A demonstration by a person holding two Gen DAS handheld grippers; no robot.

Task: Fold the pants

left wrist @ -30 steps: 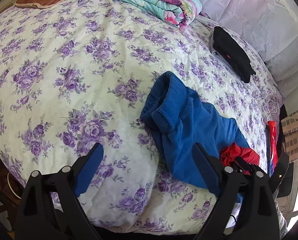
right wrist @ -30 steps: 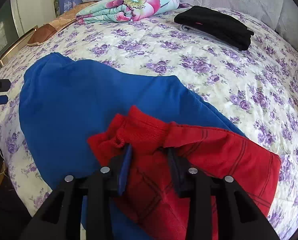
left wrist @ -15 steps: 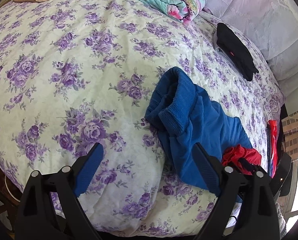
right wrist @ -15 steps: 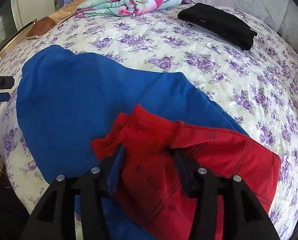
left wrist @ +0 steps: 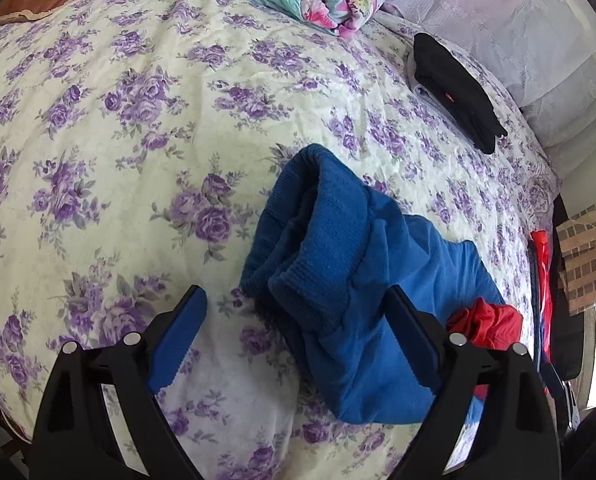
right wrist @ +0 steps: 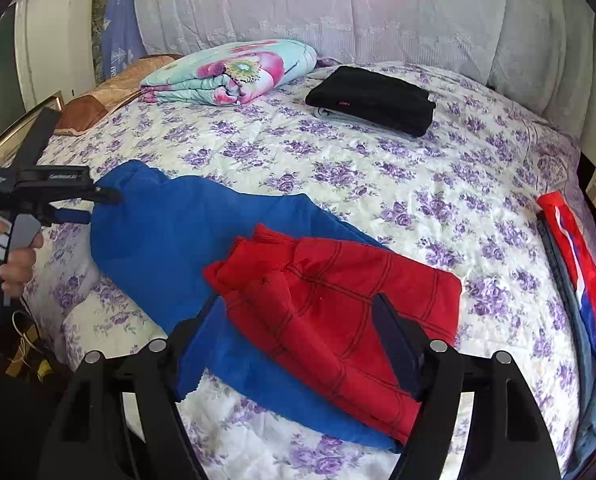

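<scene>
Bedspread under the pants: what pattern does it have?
The bedspread is cream with purple rose clusters, clearest in the left wrist view.

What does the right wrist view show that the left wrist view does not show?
Only the right wrist view shows the hand holding the left gripper near the blue end of the pants, the whole red part lying flat, and the headboard cover.

Only the left wrist view shows the rolled blue cuff up close, between the left gripper's open jaws.

Both show the floral bedspread, the folded floral blanket, the black folded garment and the red-and-blue item at the bed's edge.
</scene>
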